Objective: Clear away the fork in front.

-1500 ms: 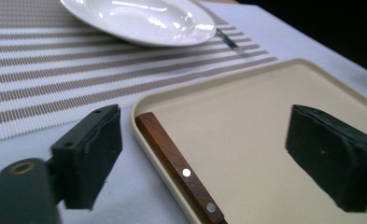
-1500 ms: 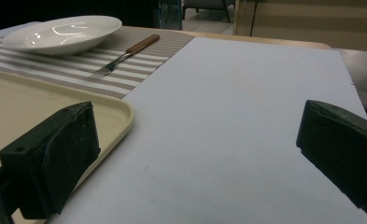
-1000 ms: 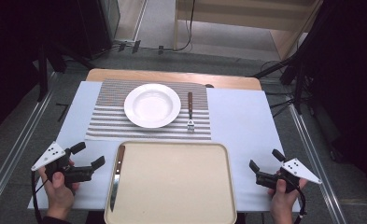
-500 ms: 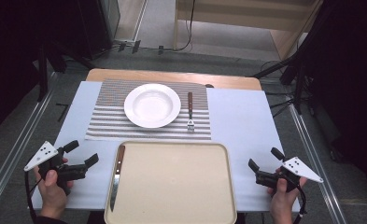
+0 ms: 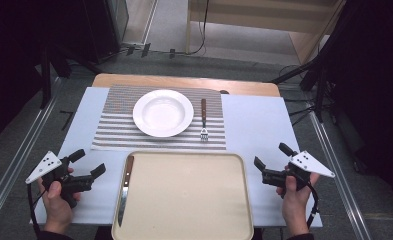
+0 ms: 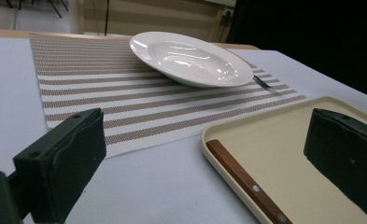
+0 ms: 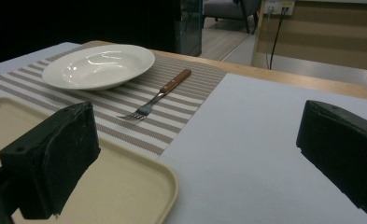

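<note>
One plate [image 5: 163, 113] and one fork [image 5: 203, 120] on the striped placemat [image 5: 114, 125]; one knife [image 5: 124, 189] in one tray [image 5: 184, 200]. Left gripper [image 5: 89, 163] and right gripper [image 5: 270, 156]: jaws spread, empty.

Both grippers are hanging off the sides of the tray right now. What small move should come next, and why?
Probably swing the left gripper in toward the knife. Its jaws stand open with nothing between them, and the knife lies along the left edge of the tray, the nearest thing to it. The right gripper is open too, farther from the fork.
</note>
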A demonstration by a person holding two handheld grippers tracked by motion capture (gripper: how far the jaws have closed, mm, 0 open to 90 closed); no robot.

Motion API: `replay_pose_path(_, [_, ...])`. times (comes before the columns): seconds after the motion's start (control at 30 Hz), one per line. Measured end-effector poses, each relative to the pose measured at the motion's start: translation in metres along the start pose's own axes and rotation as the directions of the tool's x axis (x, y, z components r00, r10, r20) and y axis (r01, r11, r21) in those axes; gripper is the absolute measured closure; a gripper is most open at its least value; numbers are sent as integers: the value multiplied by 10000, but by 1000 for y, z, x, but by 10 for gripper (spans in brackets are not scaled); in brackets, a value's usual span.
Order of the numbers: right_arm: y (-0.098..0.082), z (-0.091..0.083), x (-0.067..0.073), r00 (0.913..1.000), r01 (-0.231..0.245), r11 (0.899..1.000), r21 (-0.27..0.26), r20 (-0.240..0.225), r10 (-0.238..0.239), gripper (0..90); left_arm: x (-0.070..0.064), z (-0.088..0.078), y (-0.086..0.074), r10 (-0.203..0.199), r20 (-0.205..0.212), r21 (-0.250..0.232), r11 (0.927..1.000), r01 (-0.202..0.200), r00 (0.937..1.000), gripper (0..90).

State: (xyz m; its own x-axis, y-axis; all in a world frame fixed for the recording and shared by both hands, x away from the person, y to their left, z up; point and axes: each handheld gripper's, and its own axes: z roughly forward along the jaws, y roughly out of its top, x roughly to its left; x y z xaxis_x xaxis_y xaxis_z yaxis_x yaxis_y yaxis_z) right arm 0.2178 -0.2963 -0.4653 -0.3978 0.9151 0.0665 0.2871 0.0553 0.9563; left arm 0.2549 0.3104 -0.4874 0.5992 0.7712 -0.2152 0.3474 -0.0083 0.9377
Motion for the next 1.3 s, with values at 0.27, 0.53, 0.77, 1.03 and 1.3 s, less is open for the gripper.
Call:
replay_pose_path(0.27, [19,29,10,9985,-113,9982,585,-523,144,0,-2,2,-4,274,-42,65,9996,-274,9996,0])
replay_pose_path(0.53, [34,62,20,9988,-138,9920,1253,-445,195,0,-6,3,-6,452,4,148,9989,-452,9990,0])
replay_pose_path(0.77, [41,94,21,9969,-509,9830,1762,-500,605,0,-6,3,-7,465,66,116,9988,-466,9989,0])
replay_pose_path(1.03, [50,124,21,9964,-566,9758,2112,-501,686,0,-6,3,-7,499,121,109,9987,-500,9987,0])
replay_pose_path(1.3, [57,155,20,9920,-888,9605,2636,-629,1090,0,-5,2,-7,354,115,48,9994,-354,9993,0])
